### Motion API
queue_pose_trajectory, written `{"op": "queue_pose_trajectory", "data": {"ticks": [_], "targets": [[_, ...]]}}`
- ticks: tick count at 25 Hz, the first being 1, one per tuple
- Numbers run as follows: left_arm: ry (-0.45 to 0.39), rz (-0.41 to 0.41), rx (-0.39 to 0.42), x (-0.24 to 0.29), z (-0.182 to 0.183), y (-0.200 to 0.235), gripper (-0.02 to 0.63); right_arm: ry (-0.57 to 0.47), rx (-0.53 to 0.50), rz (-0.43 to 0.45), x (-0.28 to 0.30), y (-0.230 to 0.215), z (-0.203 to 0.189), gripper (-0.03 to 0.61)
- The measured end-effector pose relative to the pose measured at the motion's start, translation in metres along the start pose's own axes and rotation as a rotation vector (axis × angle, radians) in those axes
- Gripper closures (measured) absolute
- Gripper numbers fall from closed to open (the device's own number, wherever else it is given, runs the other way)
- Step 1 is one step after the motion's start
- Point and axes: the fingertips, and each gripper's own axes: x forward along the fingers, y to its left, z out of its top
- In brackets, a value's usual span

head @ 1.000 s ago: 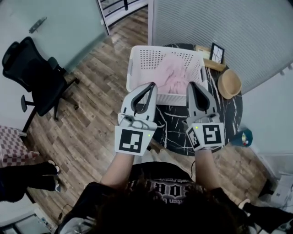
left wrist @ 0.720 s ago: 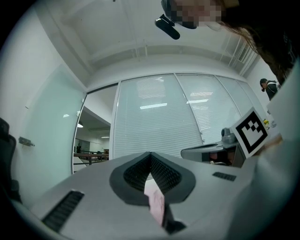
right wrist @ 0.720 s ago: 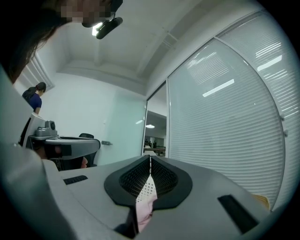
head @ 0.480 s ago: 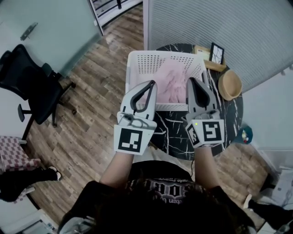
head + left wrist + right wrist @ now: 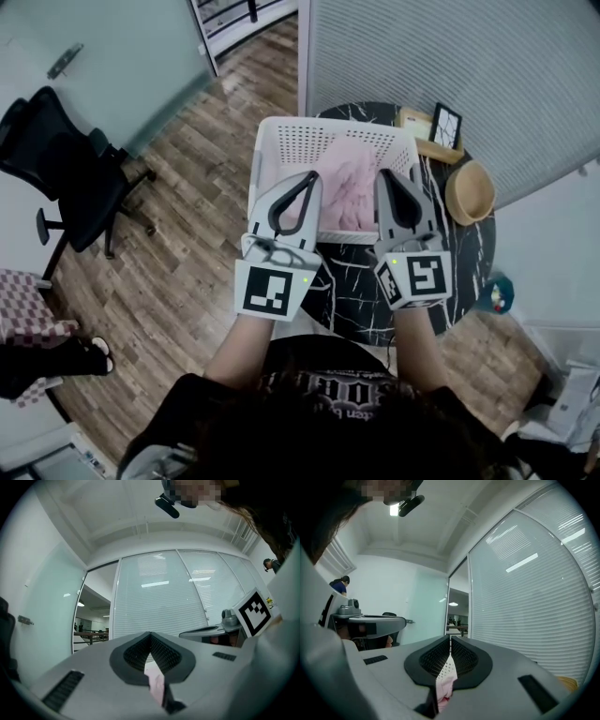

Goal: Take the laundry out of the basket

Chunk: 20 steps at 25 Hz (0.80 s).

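The basket [image 5: 300,141] is matt white perforated plastic, the laundry [image 5: 349,183] soft pink cloth, the bench [image 5: 352,281] glossy black, veined like marble, and the floor [image 5: 187,244] grainy wood.

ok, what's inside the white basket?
Pink laundry lies bunched in the basket. Anything beneath it is covered, and the left gripper and right gripper hide part of the near side.

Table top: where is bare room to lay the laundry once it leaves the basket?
Bare marble on the table: the band between the near wall of the basket and the table's near edge, and a strip right of the basket, below the wooden bowl. Crowded: the far right rim, with bowl and picture frame.
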Motion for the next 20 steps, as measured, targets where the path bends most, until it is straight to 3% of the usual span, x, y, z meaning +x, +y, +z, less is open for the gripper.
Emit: {"op": "queue_pose_trajectory", "data": {"ticks": [12,19,20], "targets": [[0.013,0.028,0.055,0.007,-0.004,-0.005,0.614,-0.007,0.017,0.038,0.013,-0.008,-0.008,0.548],[0.013,-0.003,0.035,0.025,-0.006,0.015,0.614,0.034,0.027,-0.035,0.039,-0.019,-0.021,0.543],[0.015,-0.014,0.042,0.028,-0.007,0.017,0.614,0.047,0.029,-0.042,0.044,-0.020,-0.025,0.514]]}}
